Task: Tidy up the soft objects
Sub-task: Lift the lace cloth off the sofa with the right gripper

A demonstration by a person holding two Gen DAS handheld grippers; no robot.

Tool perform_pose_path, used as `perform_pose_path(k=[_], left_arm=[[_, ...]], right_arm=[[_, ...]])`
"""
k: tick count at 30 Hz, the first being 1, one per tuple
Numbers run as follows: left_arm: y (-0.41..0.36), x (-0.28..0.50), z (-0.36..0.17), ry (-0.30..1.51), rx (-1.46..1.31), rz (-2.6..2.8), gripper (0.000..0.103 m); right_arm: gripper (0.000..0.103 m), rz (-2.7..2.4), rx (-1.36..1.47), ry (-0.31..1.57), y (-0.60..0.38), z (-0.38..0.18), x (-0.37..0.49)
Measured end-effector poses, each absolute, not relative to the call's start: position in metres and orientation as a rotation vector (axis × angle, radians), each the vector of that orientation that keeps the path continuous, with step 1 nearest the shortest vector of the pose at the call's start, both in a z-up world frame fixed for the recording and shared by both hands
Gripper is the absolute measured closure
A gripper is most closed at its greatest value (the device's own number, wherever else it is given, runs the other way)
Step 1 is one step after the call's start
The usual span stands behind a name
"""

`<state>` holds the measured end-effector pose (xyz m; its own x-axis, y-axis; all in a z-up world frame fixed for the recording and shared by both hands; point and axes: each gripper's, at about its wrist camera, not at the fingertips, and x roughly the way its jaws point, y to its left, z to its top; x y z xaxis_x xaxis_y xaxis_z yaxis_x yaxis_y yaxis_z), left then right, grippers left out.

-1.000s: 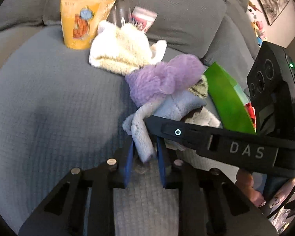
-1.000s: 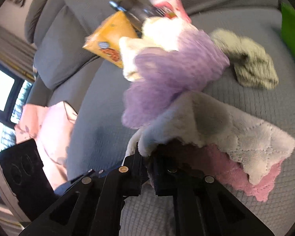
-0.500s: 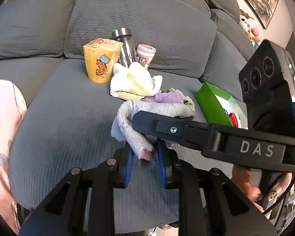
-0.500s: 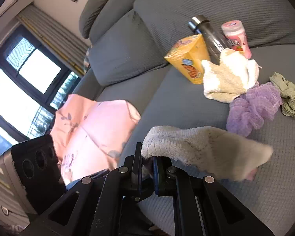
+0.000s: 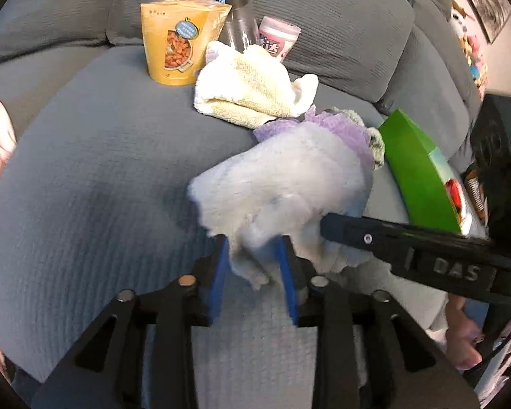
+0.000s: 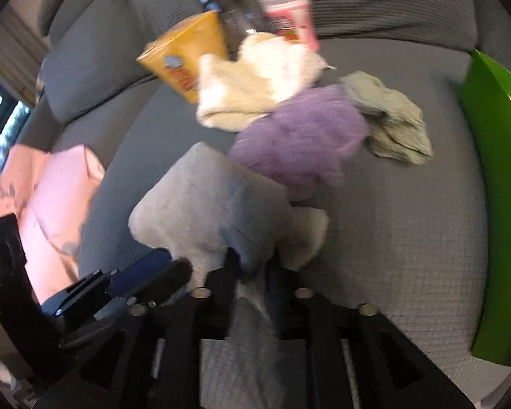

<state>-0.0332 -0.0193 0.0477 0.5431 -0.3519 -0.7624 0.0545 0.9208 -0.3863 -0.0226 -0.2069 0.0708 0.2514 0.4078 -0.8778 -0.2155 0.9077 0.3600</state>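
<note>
Both grippers hold the same pale grey fluffy cloth [image 5: 282,184] over the grey sofa seat [image 5: 85,177]. My left gripper [image 5: 252,262] is shut on one edge of it. My right gripper [image 6: 252,272] is shut on another edge, and the cloth [image 6: 207,211] bulges up in front of it. The right gripper's body crosses the left wrist view at the right. Behind the cloth lie a purple cloth [image 6: 299,136], a cream towel [image 5: 252,85] and a grey-green cloth [image 6: 391,119].
At the sofa back stand a yellow snack cup [image 5: 177,37], a clear bottle [image 5: 235,13] and a pink tub [image 5: 277,39]. A green box [image 5: 419,173] stands at the right. A pink garment [image 6: 51,197] lies at the left.
Both grippers came back down and closer to the seat with the grey cloth. The cloth, stretched out half a second ago, is now bunched between them.
</note>
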Motion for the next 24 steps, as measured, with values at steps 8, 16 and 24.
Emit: perform_pose_path(k=[8,16,24], left_arm=[[-0.025,-0.021,0.039,0.995,-0.392,-0.294,0.05],[-0.009,-0.018,0.031,0.993,-0.467,-0.283,0.074],[-0.008,-0.02,0.03,0.985,-0.466,-0.284,0.077]], right_arm=[[0.021,0.418,0.397,1.194,-0.24,0.065,-0.009],[0.029,0.431,0.369,1.197,-0.225,0.076,-0.018],[0.029,0.443,0.385,1.231,-0.219,0.063,-0.015]])
